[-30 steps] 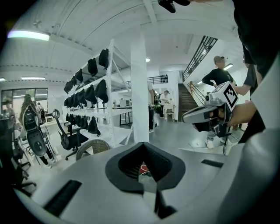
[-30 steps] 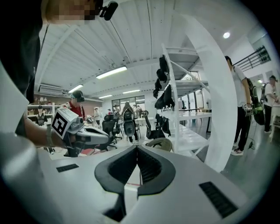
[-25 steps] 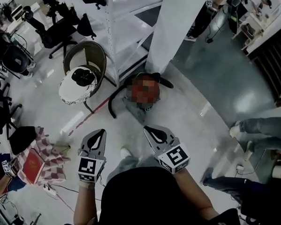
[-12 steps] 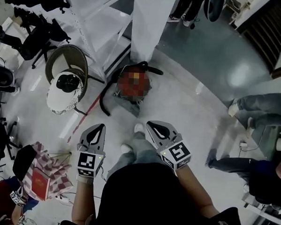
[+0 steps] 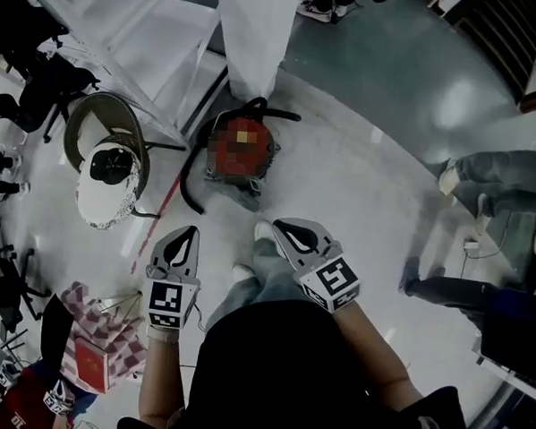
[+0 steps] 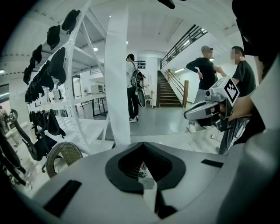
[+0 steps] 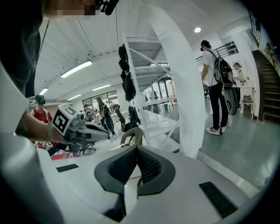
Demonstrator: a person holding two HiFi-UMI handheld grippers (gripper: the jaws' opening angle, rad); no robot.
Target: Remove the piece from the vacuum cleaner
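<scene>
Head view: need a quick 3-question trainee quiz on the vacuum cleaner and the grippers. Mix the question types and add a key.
1. True or false: the left gripper is clamped on the vacuum cleaner.
2. The vacuum cleaner stands on the floor at the foot of: A) the white column; B) a staircase; C) a desk.
3. Short answer: how do the jaws of the right gripper stand, and what is between them?

Key:
1. False. It is held in the air, apart from the vacuum cleaner, with its jaws together on nothing.
2. A.
3. Together, with nothing between them.
</scene>
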